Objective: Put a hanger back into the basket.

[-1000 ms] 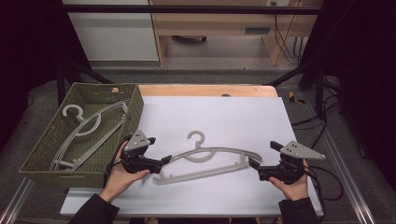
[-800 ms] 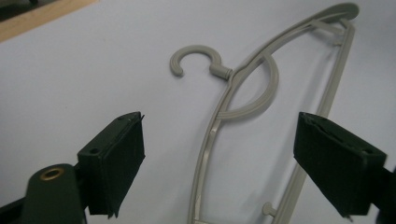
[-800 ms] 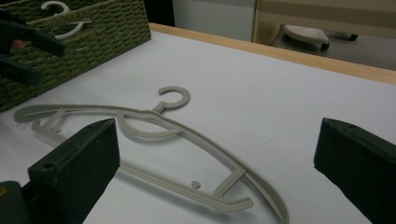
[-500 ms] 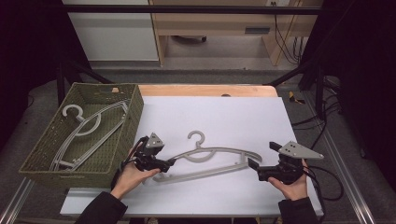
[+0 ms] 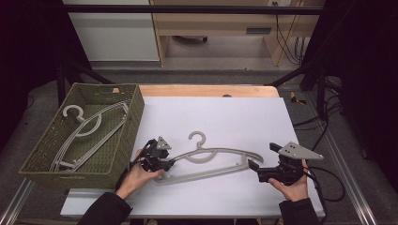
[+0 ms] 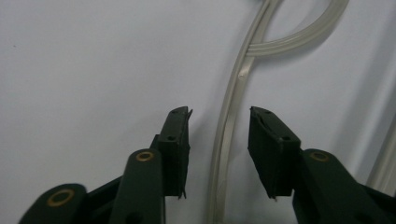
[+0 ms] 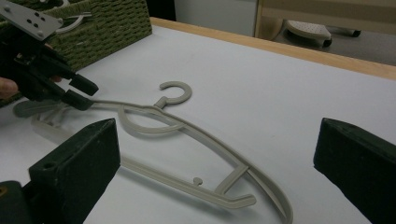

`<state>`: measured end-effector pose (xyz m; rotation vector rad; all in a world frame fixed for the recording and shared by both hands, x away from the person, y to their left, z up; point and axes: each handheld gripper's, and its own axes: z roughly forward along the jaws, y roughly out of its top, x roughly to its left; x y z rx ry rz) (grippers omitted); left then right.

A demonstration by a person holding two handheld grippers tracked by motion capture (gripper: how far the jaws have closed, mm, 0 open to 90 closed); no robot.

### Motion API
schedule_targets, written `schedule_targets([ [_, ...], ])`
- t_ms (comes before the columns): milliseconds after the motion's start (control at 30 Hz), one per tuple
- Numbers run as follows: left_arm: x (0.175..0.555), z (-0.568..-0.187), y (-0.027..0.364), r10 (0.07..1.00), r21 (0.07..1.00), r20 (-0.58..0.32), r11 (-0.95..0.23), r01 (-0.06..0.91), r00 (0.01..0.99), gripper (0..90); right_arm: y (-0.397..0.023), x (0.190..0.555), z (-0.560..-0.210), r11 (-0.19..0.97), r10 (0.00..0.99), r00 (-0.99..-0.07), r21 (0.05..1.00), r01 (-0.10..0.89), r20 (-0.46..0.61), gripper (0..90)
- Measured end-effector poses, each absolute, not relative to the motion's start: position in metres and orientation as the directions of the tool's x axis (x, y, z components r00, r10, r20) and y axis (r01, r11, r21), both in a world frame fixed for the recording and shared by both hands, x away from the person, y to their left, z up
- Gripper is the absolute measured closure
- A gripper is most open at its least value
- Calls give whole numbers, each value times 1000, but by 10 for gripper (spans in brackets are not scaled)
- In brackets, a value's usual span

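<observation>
A green woven basket [image 5: 126, 140] holding two hangers [image 5: 89, 129] sits on the white table [image 5: 244, 112].

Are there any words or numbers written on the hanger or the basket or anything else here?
None: no words, numbers or signs can be read anywhere.
The hanger on the table shows plain grey plastic.
The basket shows bare green weave, and the hangers in it are plain too.
The left gripper shows plain black jaws.
</observation>
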<state>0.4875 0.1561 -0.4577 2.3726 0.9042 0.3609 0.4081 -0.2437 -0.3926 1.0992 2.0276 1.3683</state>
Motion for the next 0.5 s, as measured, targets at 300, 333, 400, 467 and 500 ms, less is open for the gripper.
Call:
schedule_targets([
  [300, 489, -462, 153, 666, 569, 49, -631, 527, 745, 741, -243, 409, -393, 195, 811, -582, 911, 364, 60, 7],
  [333, 487, -461, 152, 665, 564, 62, -638, 523, 745, 758, -243, 409, -394, 193, 812, -581, 910, 366, 61, 7],
  [400, 486, -461, 150, 668, 555, 76, -645, 526, 740, 760, -242, 409, -394, 195, 810, -583, 910, 367, 61, 7],
  [467, 484, -460, 149, 668, 549, 70, -646, 530, 741, 769, -243, 409, -394, 195, 810, -583, 910, 366, 61, 7],
  [500, 483, -459, 149, 667, 542, 64, -648, 535, 742, 773, -243, 408, -393, 193, 811, -582, 910, 366, 62, 7],
])
